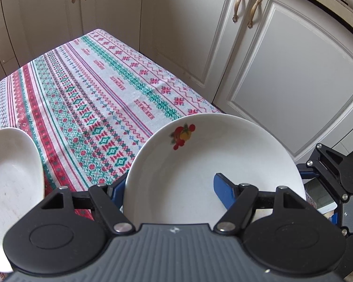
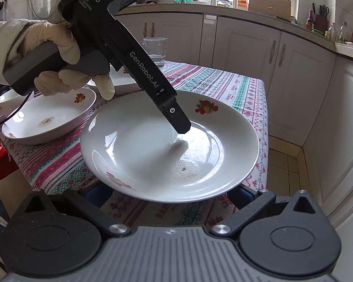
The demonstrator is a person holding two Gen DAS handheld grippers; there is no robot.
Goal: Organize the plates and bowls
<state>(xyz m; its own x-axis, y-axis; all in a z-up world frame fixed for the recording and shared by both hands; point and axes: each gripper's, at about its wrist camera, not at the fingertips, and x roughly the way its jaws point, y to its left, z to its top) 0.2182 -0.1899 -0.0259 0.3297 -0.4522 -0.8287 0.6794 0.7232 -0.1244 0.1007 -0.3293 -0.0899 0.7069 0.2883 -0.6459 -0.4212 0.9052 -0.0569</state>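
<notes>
A white deep plate (image 1: 200,155) with a fruit picture is held by my left gripper (image 1: 169,189), which is shut on its rim: one blue finger (image 1: 223,190) lies inside the dish and the other (image 1: 117,191) outside. In the right wrist view the left gripper (image 2: 182,127) comes down from the upper left into the same plate (image 2: 141,141). The plate's near rim hangs over the table edge. My right gripper (image 2: 170,198) stands open, its fingers spread wide under that near rim with their tips hidden.
On the patterned tablecloth (image 2: 223,82) a second fruit-decorated dish (image 2: 47,119) sits at the left, with another plate (image 2: 122,82), a small bowl (image 2: 6,98) and a glass mug (image 2: 155,49) behind it. Cream cabinets (image 1: 282,70) stand close along the table's right side.
</notes>
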